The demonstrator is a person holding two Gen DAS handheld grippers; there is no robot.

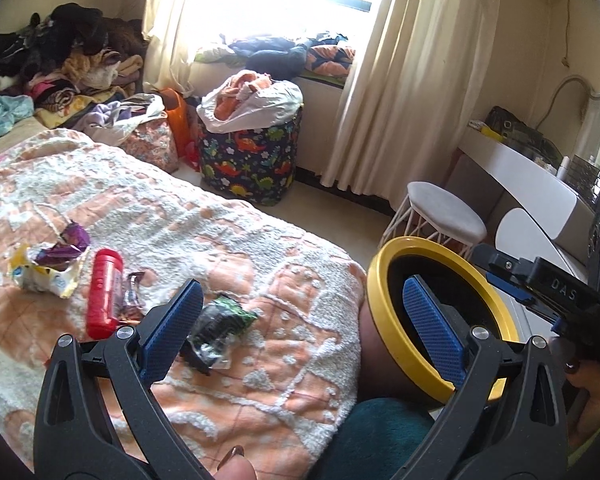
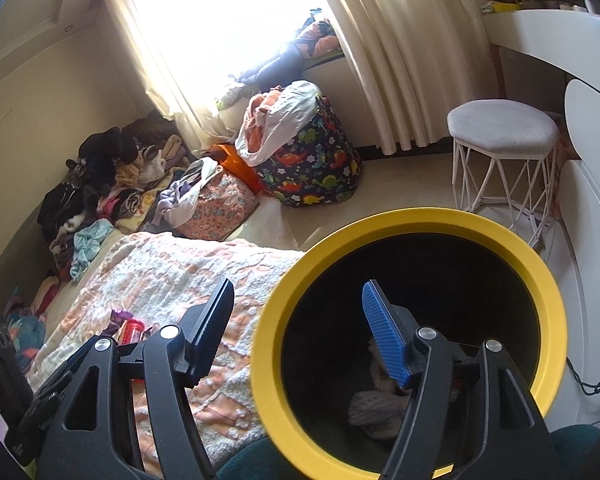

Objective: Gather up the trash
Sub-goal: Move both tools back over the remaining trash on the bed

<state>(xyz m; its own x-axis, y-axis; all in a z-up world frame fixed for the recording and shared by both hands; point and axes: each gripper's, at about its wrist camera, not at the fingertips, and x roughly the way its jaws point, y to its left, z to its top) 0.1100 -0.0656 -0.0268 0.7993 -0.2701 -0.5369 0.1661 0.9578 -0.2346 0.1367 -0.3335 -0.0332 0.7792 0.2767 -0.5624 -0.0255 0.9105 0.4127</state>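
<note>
Wrappers (image 1: 216,330) lie on the bed (image 1: 228,240), bin (image 1: 440,324) just right of it

White letters "DAS" stand on the right tongs (image 1: 540,292) black body

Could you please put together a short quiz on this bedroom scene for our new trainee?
1. True or false: the red bottle stands upright on the bedspread.
2. Which item lies nearest the left gripper? A) green wrapper B) purple wrapper C) white stool
3. Fill in: the right gripper has one finger inside the bin with the ___ rim.

Key
1. False: it lies on its side.
2. A
3. yellow; there is already crumpled white trash at the bottom of the bin.
</note>
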